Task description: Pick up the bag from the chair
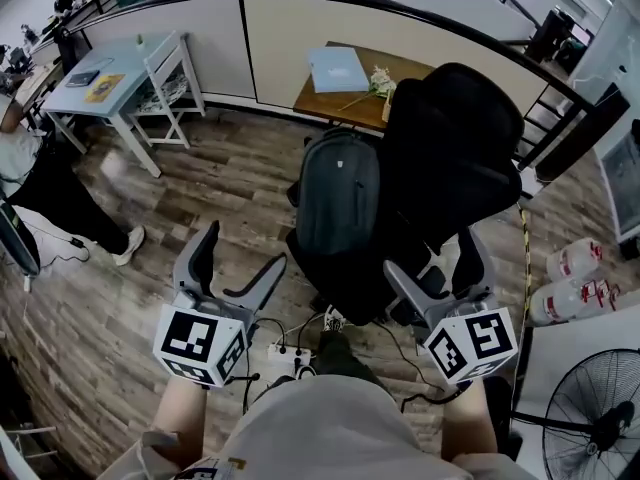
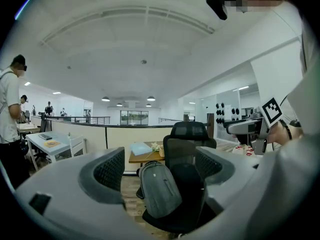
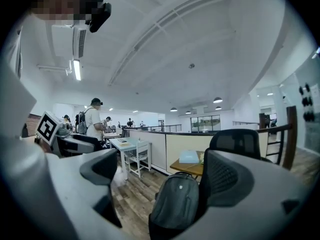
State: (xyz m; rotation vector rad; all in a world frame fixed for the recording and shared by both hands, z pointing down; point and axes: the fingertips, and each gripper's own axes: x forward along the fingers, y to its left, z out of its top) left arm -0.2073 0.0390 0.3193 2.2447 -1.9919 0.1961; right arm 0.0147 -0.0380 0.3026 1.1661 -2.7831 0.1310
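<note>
Task not started: the bag (image 1: 340,193) is not lifted and neither tool touches it. All of the pick is left: reach, clamp, lift.

Your left gripper (image 1: 243,250) is held low on the near side, jaws spread wide with nothing between them. In the left gripper view the bag shows through the gap, but well beyond the fingertips.

The bag stands upright on the seat of the chair (image 1: 450,138) and leans on the backrest. It is just in front of the near edge of the desk (image 1: 320,96), toward the desk's left half. The chair's backrest covers the desk's near right corner.

Your right gripper (image 1: 432,258) is also spread wide and empty. It is beside the chair's near right side, nearer the seat than the left one, and apart from the bag. The bag lies ahead and between the two tools, a bit left of centre. Its top handle is too small to make out.
</note>
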